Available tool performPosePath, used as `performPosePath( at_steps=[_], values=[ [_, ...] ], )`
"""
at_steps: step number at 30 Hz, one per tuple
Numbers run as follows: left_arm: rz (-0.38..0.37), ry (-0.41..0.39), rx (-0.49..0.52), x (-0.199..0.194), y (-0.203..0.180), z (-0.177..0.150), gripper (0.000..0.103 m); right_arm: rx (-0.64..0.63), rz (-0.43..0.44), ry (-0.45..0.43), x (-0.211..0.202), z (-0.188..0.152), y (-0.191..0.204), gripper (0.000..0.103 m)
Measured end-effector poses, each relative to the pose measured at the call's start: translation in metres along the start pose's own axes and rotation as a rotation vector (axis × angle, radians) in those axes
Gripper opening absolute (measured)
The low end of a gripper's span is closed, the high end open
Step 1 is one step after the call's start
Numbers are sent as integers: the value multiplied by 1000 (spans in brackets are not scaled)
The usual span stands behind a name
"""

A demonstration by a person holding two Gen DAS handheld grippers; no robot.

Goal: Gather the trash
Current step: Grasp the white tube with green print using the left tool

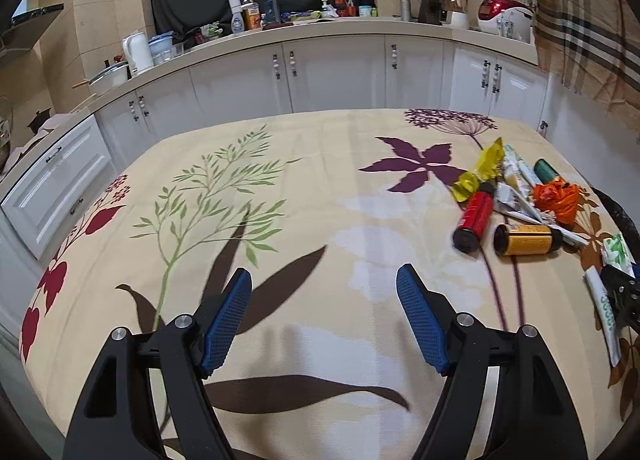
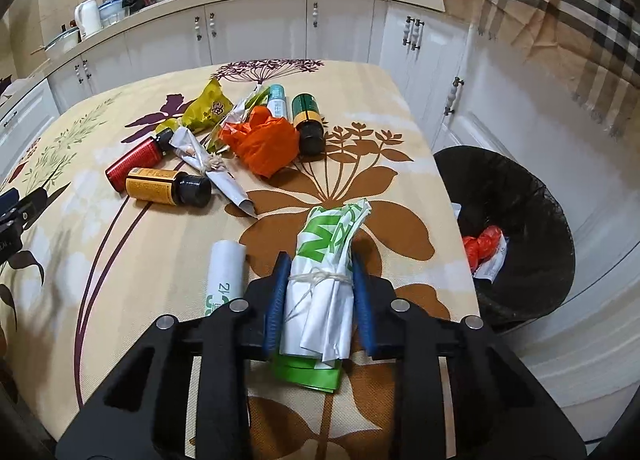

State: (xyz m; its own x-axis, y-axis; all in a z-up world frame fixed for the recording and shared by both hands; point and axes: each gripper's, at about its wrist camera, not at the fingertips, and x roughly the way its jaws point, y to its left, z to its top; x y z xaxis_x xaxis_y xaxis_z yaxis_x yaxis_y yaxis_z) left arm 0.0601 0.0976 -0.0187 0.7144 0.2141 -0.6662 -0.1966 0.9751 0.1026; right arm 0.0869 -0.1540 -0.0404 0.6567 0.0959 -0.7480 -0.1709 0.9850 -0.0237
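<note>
Left wrist view showed the left hand-held gripper point(image 1: 324, 316) with its ribbed blue pads standing well apart over bare patterned cloth on the worktop point(image 1: 280, 220), nothing between them. Off to the right lay the trash: a glossy red bottle point(image 1: 474, 216), an amber bottle point(image 1: 524, 240) with a black cap, crumpled yellow wrappers point(image 1: 486, 166) and a scrunched orange plastic bag point(image 1: 558, 200), all crowded together. Right wrist view had the right hand-held gripper point(image 2: 318, 300) clamped on a rolled white-and-green plastic bag point(image 2: 320, 292), tied round with thin string and resting on the cloth near the worktop's right edge. Just beside it on the left lay a smooth white roll point(image 2: 224, 272) with green print. Past the edge stood a round bin point(image 2: 520, 196) lined with wrinkled black plastic, holding something red and some white paper.
</note>
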Motion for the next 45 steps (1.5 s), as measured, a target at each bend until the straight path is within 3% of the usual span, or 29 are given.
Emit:
performPosePath(
  at_steps=[11,26,36,37,39,40,43,45],
  values=[
    [-125,4,56,-17,-58,-5,73,20,-57,-60,-20,-11,-19,29],
    [-230,32,143,-36,-148,-19,73,103,-72,-88,-36,-34,-77,29],
    [-244,55,209,-28,-179,-27,73,135,-68,-87,-35,-41,-93,29],
    [-247,62,210,-26,-180,-28,71,137,-67,-87,-35,-41,-93,29],
    [-260,88,211,-23,-179,-29,55,138,-65,-88,-35,-41,-93,29],
    [-276,89,207,-23,-178,-29,52,139,-64,-89,-34,-41,-92,29],
    [-279,77,235,-24,-179,-30,20,139,-63,-88,-34,-41,-92,29],
    [-280,66,255,-25,-179,-32,19,139,-64,-87,-34,-41,-91,29]
  ],
)
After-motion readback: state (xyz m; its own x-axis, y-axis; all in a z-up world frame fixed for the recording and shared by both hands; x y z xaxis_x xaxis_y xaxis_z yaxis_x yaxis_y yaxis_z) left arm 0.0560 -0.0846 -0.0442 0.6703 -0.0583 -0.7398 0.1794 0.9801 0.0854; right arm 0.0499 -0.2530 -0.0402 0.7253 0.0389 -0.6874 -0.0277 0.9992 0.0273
